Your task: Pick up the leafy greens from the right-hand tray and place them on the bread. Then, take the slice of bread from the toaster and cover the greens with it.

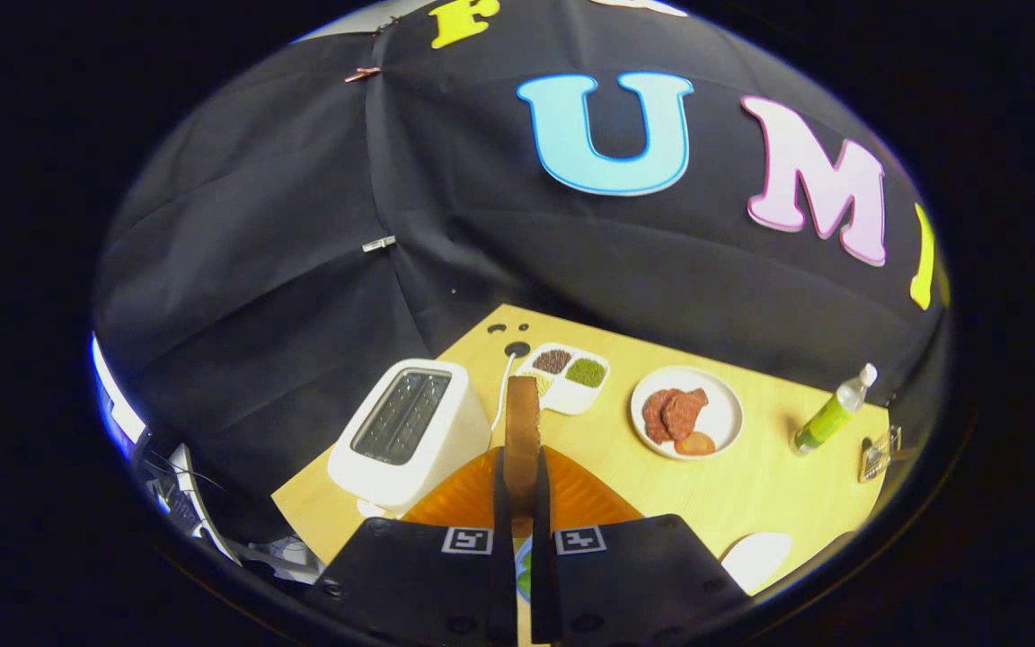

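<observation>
The gripper (522, 503) holds a slice of bread (522, 440) on edge: both fingers (502, 503) press its flat sides, and the brown crust stands upright between them, rising above the fingertips. Taking the white toaster (410, 431) as the landmark, the held slice hangs just to its right, clear of the two empty slots on top. An orange ribbed plate (589, 494) lies right of the toaster's base, directly beneath the slice. A little green (525, 571) shows low between the fingers; what it is cannot be told. Beyond the toaster's right side sits a white compartment tray (567, 377) with dark and green fillings. Farther right on the wooden tabletop (751, 485) rests a white plate (724, 418) carrying reddish meat slices (675, 413), and well past that stands a tilted bottle of green liquid (832, 415).
</observation>
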The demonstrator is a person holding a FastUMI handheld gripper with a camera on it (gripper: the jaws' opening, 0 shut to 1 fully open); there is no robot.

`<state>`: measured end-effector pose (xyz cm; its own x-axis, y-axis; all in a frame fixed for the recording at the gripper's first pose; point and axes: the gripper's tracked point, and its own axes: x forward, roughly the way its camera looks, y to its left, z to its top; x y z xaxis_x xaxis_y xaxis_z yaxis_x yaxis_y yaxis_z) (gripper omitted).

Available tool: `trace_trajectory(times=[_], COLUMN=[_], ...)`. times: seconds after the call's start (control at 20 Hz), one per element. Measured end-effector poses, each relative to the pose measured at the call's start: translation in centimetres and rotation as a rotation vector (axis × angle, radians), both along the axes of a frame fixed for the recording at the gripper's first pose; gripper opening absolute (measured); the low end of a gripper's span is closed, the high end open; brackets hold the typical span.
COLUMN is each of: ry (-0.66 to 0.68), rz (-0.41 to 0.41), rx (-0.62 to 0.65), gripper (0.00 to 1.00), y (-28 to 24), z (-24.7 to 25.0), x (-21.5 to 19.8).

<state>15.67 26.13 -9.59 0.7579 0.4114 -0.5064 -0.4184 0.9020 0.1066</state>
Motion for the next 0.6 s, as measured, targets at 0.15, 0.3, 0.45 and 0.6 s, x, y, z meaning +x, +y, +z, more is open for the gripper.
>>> trace_trajectory(times=[0.15,0.3,0.45,0.6], ry=[0.072,0.123,0.152,0.194], rz=[-0.012,-0.016,-0.024,-0.025], rx=[0.019,0.047,0.062,0.074], gripper=[0.11,0.1,0.11,0.1], y=[-1.5,-2.7,-3.9,-4.7], z=[-3.2,-5.8,-8.2,-10.7], x=[-1.2,-2.2,-2.9,-3.8])
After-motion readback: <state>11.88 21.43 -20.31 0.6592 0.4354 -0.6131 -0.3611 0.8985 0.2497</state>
